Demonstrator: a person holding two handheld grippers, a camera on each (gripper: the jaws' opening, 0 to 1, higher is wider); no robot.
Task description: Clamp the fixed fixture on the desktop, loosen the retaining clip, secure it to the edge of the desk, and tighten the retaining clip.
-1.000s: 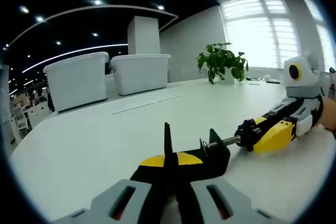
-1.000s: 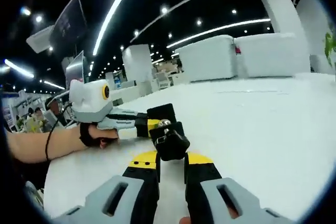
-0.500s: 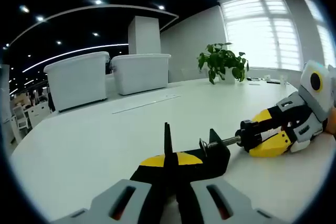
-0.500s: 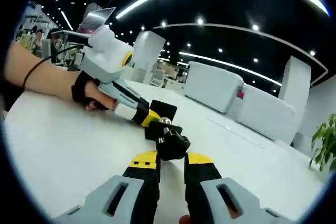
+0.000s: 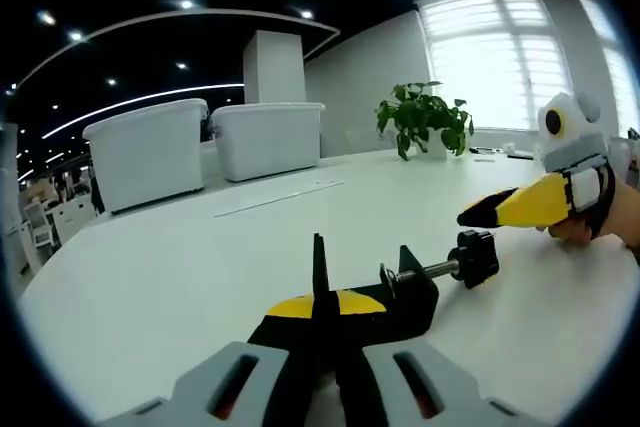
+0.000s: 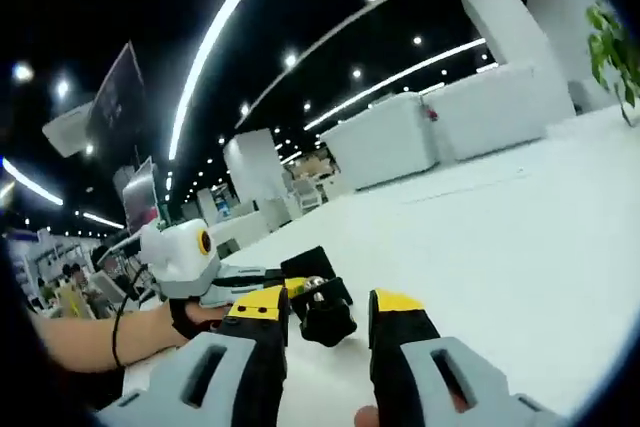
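Clamp held on the desk [image 5: 180,267].
The clamp [image 5: 395,292] is gripped by the left gripper [image 5: 322,332]; the right gripper [image 6: 328,309] is spread, apart from the knob [image 5: 473,258].

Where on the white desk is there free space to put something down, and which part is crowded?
Free: the wide desk stretch between the clamp and the two white bins, and toward the plant. Crowded: around the clamp's knob, where the left gripper grips it and the right gripper hovers.
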